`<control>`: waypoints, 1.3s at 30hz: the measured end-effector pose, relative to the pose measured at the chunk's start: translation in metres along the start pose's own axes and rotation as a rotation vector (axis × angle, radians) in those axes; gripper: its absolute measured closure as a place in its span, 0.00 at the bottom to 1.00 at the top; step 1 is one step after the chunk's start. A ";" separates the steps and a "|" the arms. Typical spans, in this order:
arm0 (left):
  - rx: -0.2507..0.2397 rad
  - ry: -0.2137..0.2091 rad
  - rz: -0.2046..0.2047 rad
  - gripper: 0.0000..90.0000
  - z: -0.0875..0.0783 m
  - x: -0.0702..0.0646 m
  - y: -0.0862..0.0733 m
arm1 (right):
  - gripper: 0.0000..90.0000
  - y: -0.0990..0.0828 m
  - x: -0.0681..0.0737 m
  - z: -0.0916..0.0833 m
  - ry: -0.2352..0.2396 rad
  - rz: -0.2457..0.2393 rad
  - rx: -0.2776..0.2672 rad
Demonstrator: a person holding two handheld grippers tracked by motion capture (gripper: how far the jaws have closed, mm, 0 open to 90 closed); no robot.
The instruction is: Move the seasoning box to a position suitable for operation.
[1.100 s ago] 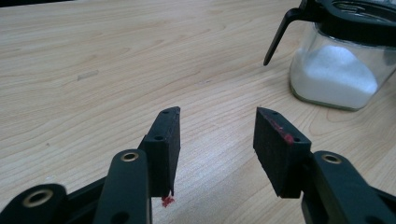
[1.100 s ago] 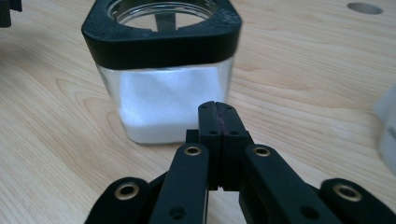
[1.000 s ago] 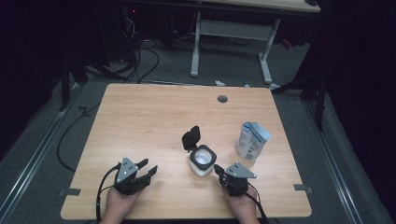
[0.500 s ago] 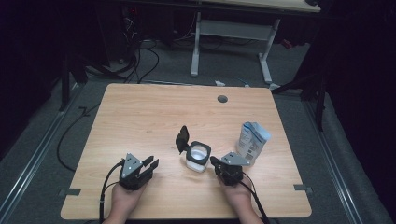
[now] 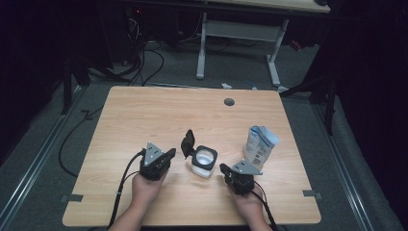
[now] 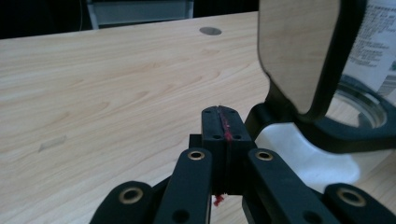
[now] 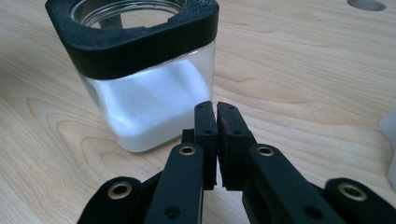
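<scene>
So far the jar [image 5: 203, 162] stands near the table [image 5: 144, 115]'s front edge with its hinged lid [image 5: 187, 143] flipped up. Both the left hand-held gripper [image 5: 166, 155] and right hand-held gripper [image 5: 225, 169] flank it, jaws closed on nothing. Filling from the carton [image 5: 260, 145] likely remains.

In the left gripper view the jar [image 6: 327, 154] is cut off by the right edge, and its raised hinged lid [image 6: 299, 46] runs out of the top edge; the lid also hides part of the carton [image 6: 376, 42] behind it, whose print is too blurred to read. In the right gripper view the jar's black collar [image 7: 135, 42] is cut off at the top, and a pale shape [image 7: 388, 140] at the right edge is too cropped to identify. In the high view the person's forearms [image 5: 139, 216] leave the bottom edge, the carton's lettering is too small to read, and the floor beyond the table [image 5: 144, 110] sinks into darkness.
</scene>
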State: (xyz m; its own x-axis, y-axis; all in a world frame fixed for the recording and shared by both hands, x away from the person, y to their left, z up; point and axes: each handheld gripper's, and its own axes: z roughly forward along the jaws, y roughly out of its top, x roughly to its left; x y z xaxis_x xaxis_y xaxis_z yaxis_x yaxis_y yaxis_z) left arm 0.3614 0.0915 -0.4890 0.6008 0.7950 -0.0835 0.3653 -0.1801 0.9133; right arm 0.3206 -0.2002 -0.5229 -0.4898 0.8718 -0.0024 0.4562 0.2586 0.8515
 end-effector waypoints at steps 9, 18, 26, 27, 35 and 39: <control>-0.021 -0.033 -0.007 1.00 0.007 -0.011 0.011 | 1.00 0.005 0.000 0.003 0.000 -0.007 -0.005; -0.042 -0.044 -0.013 1.00 0.007 -0.016 0.016 | 1.00 0.009 0.007 0.003 0.028 -0.031 -0.011; -0.057 -0.042 -0.018 1.00 0.005 -0.016 0.017 | 1.00 0.008 0.009 0.004 0.032 -0.028 -0.016; -0.060 -0.041 -0.021 1.00 0.004 -0.016 0.018 | 1.00 0.008 0.009 0.003 0.033 -0.029 -0.019; -0.056 -0.045 -0.015 1.00 0.004 -0.019 0.019 | 1.00 0.009 0.010 0.002 0.036 -0.028 -0.019; -0.049 -0.057 -0.009 1.00 0.007 -0.023 0.017 | 1.00 0.009 0.010 0.002 0.036 -0.022 -0.020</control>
State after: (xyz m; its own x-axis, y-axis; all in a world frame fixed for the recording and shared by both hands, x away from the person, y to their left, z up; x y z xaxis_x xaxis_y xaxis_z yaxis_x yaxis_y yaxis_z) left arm 0.3587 0.0656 -0.4744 0.6378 0.7619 -0.1127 0.3362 -0.1439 0.9307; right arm 0.3213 -0.1885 -0.5160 -0.5263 0.8503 -0.0026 0.4304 0.2690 0.8616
